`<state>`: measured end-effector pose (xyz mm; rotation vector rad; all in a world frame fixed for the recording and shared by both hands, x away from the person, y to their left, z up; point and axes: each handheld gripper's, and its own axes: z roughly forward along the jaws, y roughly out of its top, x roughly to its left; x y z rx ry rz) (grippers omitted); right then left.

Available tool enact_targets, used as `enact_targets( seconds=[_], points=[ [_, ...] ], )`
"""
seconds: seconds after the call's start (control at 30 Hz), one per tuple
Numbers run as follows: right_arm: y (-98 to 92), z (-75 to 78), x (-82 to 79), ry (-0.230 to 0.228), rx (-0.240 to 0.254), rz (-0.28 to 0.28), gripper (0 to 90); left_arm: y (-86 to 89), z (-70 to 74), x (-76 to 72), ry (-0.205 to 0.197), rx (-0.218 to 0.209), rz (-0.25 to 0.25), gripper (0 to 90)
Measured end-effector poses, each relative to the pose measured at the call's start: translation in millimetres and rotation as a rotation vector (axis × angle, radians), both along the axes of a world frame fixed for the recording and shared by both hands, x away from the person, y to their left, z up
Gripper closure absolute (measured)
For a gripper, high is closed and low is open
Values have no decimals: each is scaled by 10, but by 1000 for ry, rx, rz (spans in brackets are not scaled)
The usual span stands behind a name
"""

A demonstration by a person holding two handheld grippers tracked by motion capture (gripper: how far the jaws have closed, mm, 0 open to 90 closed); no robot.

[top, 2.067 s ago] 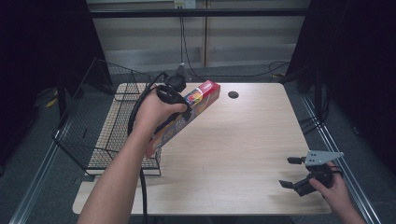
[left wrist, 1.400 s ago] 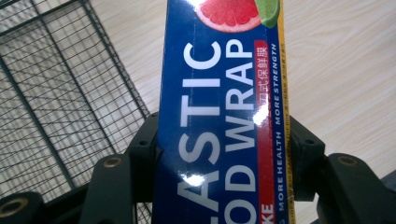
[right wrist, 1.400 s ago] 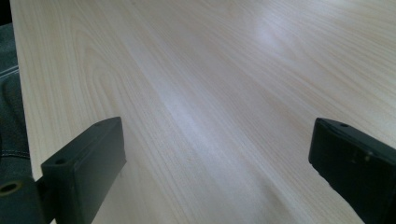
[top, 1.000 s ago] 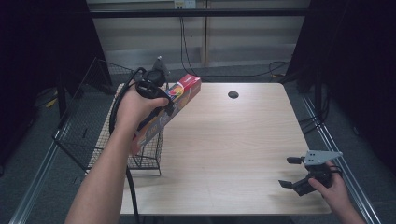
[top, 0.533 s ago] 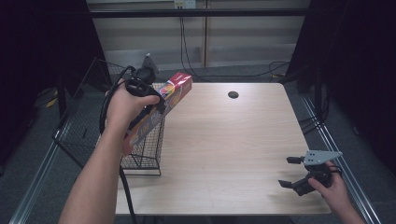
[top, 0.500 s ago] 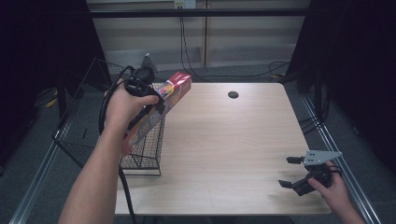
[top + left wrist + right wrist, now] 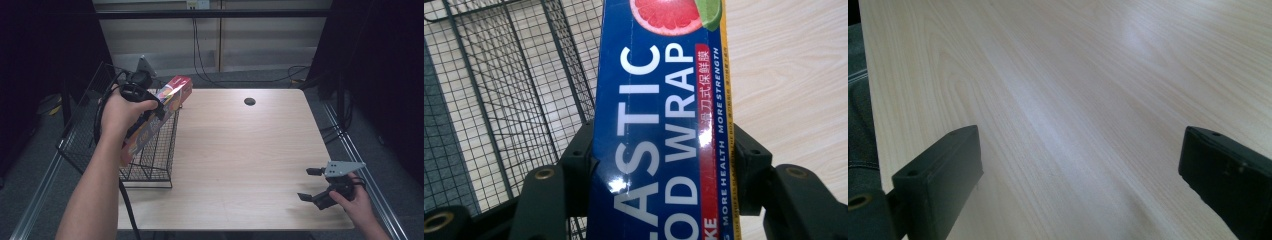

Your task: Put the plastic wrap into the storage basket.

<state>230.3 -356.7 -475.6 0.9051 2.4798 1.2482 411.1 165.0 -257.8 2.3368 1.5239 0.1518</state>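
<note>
The plastic wrap box (image 7: 159, 112) is off the surface, held at a slant above the near right wall of the wire basket (image 7: 150, 150), its red end highest and pointing toward the far side. In the left gripper view the box (image 7: 659, 125) runs lengthwise between the 2 jaws, which press on its 2 long sides; the left tongs (image 7: 145, 107) are closed on it, with the person's left hand (image 7: 122, 112) wrapped around the tool.

Judged step: transfer of the box between basket and surface, now in mid-air over the basket's right rim. The pictures do not settle whether it is going in or coming out. Either way, the next move calls for keeping the long box level enough to clear the top wire, and for lowering it lengthwise before the jaws let go.

Edges: the basket stands at the left edge of the surface (image 7: 240, 150) and part of it overhangs that edge, so any knock on the rim could shift it. The box's lower end sits close to the mesh.

Open room: the middle and right of the surface are bare apart from a small dark round hole (image 7: 249, 101) near the far edge. The right tongs (image 7: 312, 184) rest near the front right corner, jaws spread wide and holding nothing, well apart from the box; in the right gripper view the right tongs (image 7: 1078, 185) face bare wood.
</note>
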Motion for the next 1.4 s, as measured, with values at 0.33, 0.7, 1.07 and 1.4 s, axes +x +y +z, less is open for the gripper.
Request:
enact_targets(
  seconds=[0.33,0.7,1.07,1.4],
  points=[
    [9,2,2,-3,1,1,33,137,9,12,-9,6,63,432],
    [16,-7,12,-3,-3,8,33,343,29,26,-27,-2,155,431],
    [30,-12,16,2,-5,12,33,483,54,20,-39,6,200,431],
    [35,-14,17,-1,-7,16,33,609,52,4,-52,11,257,430]
  ],
)
